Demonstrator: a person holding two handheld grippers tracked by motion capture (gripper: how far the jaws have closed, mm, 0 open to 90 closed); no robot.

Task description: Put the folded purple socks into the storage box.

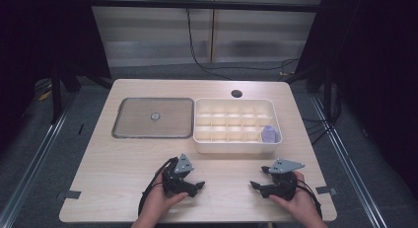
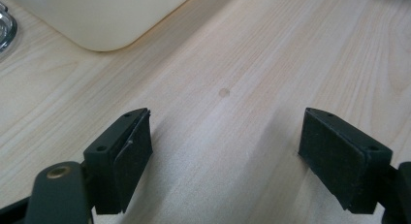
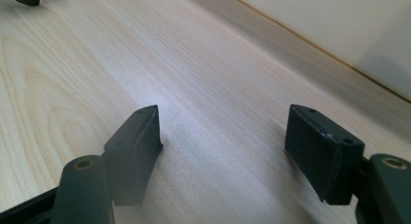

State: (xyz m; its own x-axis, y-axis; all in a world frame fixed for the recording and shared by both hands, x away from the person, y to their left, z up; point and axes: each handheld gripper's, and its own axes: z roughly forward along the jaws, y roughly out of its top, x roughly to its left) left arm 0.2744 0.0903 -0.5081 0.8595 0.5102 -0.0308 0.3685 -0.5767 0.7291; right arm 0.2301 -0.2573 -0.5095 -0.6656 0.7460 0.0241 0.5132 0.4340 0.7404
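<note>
On the pale wooden table (image 1: 123,164), a grey lidded tray (image 1: 153,118) lay flat beside a cream divided organiser box (image 1: 236,146), set side by side within our reach. A small lilac object, perhaps a cap or bottle, (image 1: 269,134) sat in the box's near right compartment, the likeliest thing for us to collect. We rested the left gripper (image 1: 197,185) and right gripper (image 1: 253,185) low on the near edge, jaws spread wide and empty, apparently poised to start, the right one closer to the box.
</note>
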